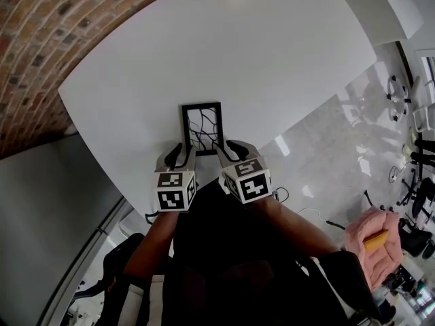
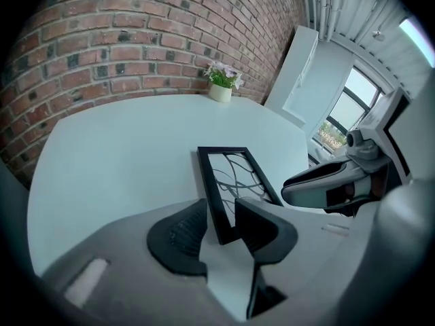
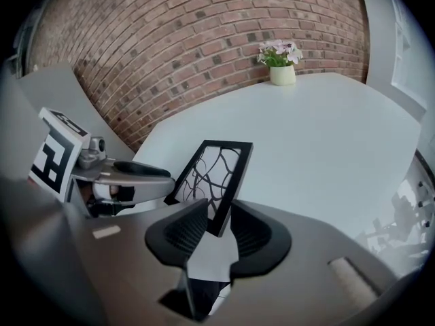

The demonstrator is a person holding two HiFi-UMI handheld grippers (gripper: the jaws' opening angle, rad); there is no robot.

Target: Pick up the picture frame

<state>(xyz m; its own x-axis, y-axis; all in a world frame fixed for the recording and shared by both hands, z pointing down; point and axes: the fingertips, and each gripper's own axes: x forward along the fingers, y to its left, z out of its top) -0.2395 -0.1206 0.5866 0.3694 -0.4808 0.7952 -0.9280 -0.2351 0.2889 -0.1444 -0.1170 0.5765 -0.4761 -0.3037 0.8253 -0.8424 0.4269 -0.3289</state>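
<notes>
Nearest is the grey left gripper [image 1: 183,153], its jaws apart around the near left corner of the black rectangular picture frame [image 1: 202,128], not pressing it. Just beside it, the grey right gripper [image 1: 229,151] stands with its jaws apart around the near right corner. The picture frame lies flat on the white table [image 1: 238,53], near its edge.

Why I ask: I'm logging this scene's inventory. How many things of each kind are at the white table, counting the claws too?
Picture frame: 1
Potted plant: 1
Claws: 2 (left claw, right claw, both open around the frame's near edge)
Total: 4
</notes>
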